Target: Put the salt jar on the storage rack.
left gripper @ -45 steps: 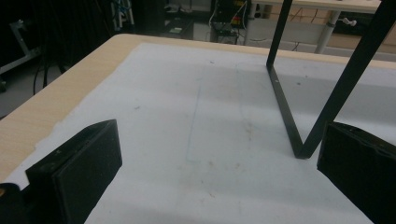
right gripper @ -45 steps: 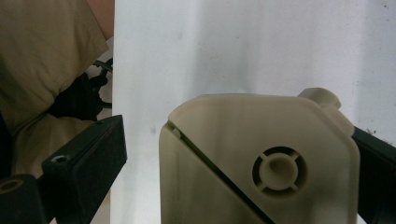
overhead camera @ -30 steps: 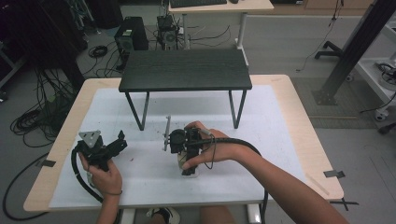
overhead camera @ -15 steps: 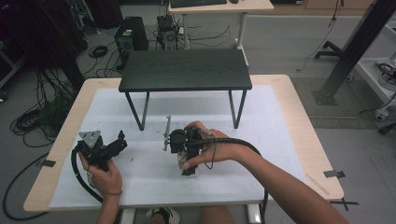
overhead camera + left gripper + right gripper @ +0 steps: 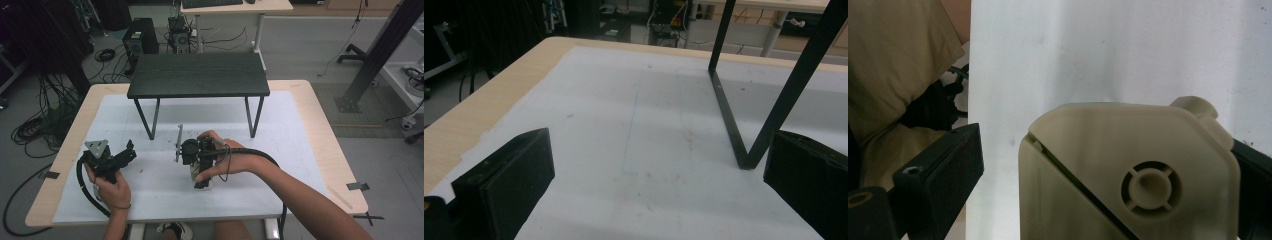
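A: The right tool (image 5: 196,172) points down at a cream plastic case (image 5: 1128,175) on the worktop (image 5: 300,150), at six o'clock from the black stand (image 5: 198,75). Its jaws are spread; one touches the case.

B: Centre it first, then squeeze gently. It's boxy, with a round hub.

A: The left tool (image 5: 649,200) gapes wide, holding nothing.

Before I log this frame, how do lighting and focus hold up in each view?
High view: dim overall, the floor on the left nearly black, though the white mat reads clearly. Left gripper view: evenly lit and sharp on the black table leg, the near fingers soft. Right gripper view: the mat is overexposed, and the cream plastic case sits very close, slightly soft.
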